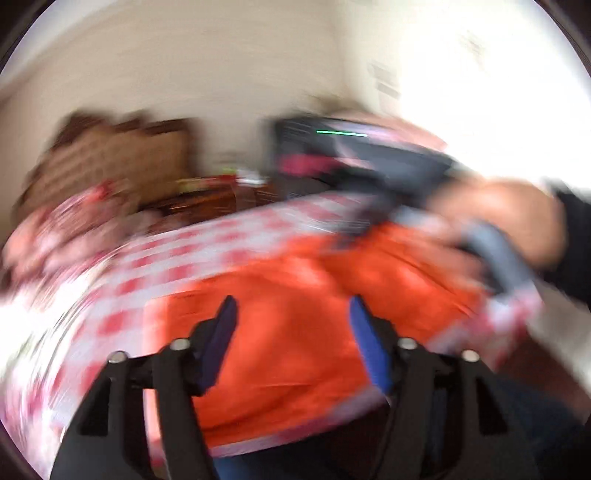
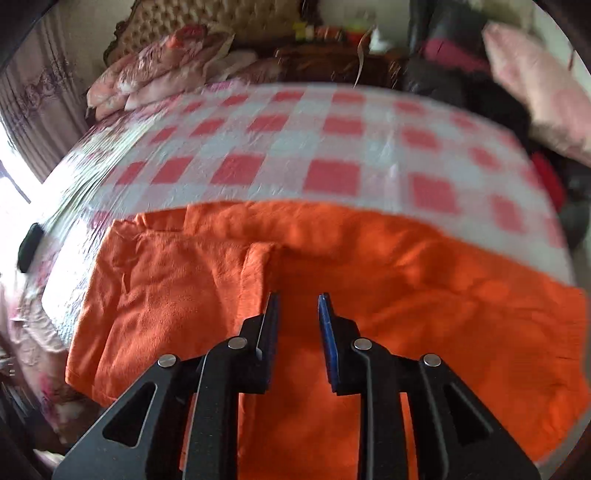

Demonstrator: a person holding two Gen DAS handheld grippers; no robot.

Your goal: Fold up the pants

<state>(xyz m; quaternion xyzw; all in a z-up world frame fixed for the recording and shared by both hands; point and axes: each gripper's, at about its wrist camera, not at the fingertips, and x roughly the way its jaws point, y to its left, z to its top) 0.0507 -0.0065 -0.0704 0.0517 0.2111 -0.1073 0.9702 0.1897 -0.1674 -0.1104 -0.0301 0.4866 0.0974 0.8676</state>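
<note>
Orange pants (image 2: pixel 369 280) lie spread on a bed covered with a red-and-white checked sheet (image 2: pixel 317 140). My right gripper (image 2: pixel 298 301) hovers over the middle of the pants with its jaws apart and nothing between them. In the blurred left wrist view the pants (image 1: pixel 288 325) lie below my left gripper (image 1: pixel 291 306), which is open wide and empty. The right gripper's body (image 1: pixel 369 158) and the hand that holds it (image 1: pixel 517 218) show at the right of that view, over the far end of the pants.
Pink floral pillows (image 2: pixel 166 62) and a tufted headboard (image 2: pixel 207 18) stand at the bed's far left. A dark wooden table (image 2: pixel 332 59) with small items and dark bags (image 2: pixel 454 55) stand beyond the bed. A window (image 2: pixel 11 177) is at the left.
</note>
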